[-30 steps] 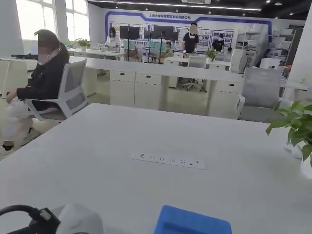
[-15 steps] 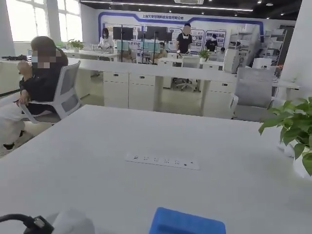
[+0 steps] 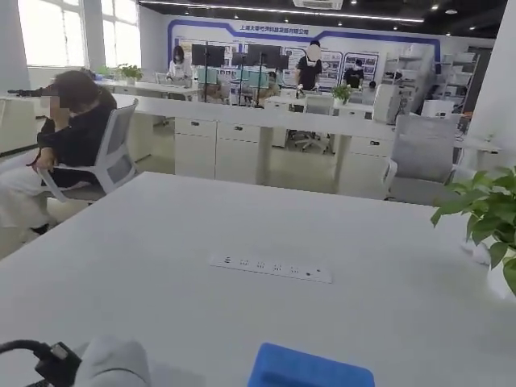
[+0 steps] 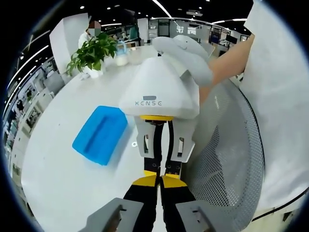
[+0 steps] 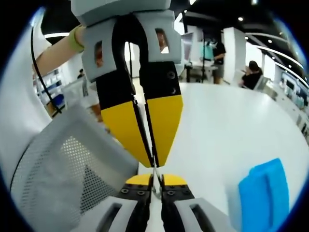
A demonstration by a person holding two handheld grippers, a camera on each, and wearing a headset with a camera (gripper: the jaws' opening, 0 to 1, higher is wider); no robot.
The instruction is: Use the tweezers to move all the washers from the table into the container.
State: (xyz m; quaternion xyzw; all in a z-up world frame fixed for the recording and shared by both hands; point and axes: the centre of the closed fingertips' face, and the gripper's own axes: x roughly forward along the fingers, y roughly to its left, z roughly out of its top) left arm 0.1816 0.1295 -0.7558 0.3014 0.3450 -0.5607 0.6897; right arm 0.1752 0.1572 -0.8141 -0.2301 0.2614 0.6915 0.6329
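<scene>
Tweezers seem to be the thin metal sliver pinched between the left gripper's pressed-together pads. The right gripper meets it tip to tip, jaws closed to a slit on it, near the blue container. Seat one grip squarely before the other lets go. No washers can be made out, and the sliver is too thin to be sure of.

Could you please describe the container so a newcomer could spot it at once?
Start at the white table with a socket strip in its middle and a leafy plant at its edge. Nearer than the strip lies the container: a shallow rectangular tray, alone in being bright blue.
</scene>
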